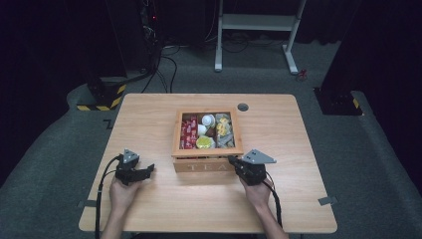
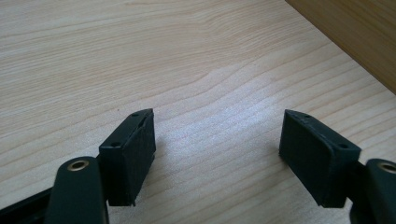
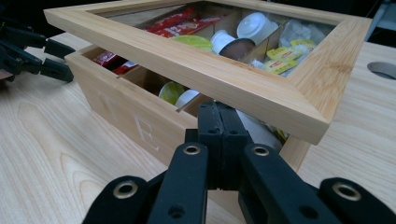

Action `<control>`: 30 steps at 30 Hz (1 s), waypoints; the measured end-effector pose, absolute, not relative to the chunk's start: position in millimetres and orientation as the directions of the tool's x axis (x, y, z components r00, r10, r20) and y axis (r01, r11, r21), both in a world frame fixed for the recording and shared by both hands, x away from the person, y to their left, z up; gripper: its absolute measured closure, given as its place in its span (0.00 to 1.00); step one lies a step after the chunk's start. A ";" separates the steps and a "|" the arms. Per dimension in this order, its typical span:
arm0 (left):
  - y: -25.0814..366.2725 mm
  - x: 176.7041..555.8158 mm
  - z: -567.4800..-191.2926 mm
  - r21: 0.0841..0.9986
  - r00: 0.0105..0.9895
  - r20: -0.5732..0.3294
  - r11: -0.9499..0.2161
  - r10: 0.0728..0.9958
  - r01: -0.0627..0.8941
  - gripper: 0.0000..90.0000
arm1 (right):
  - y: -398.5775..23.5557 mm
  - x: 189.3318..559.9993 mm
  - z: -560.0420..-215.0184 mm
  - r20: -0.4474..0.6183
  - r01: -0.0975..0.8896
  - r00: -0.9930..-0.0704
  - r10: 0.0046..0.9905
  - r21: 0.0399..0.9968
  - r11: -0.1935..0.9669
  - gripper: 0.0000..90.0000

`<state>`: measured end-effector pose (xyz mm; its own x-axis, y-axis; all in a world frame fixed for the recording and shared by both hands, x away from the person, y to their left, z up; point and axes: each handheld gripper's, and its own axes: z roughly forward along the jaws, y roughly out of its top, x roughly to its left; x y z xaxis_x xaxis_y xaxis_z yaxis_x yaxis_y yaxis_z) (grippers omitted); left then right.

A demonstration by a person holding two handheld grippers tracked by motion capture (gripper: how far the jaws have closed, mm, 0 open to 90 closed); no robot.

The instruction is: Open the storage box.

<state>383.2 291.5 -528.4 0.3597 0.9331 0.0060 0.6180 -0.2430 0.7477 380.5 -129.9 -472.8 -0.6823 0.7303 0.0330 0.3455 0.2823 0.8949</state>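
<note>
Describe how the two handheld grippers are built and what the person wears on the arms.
Both the left gripper and right gripper are black, each topped by a grey three-cornered plate and trailing a black cable. Brass-coloured rivets sit in the linkage arms, and the fingers carry flat rectangular pads. Forearms are bare, with no sleeves.

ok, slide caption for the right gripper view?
Shut right gripper wedged under the tea box's raised glass lid.

The high view looks forward and down from above the near edge of the tabletop (image 1: 149,114), taking in all of it. The left gripper view sits close over bare wood. The right gripper view faces the tea box (image 3: 140,126) closely; the high view shares this box (image 1: 206,164).
</note>
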 end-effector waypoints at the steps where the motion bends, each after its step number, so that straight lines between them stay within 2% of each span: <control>1: 291.5 383.2 -528.4 0.748 0.360 0.006 -0.243 0.933 0.618 0.30 | -129.6 380.7 -472.0 0.028 0.341 -0.681 0.732 0.896 0.283 1.00; 30: 290.8 383.5 -528.3 0.746 0.372 -0.001 -0.248 0.928 0.619 0.27 | -127.0 402.7 -445.8 0.010 0.337 -0.669 0.743 0.896 0.291 1.00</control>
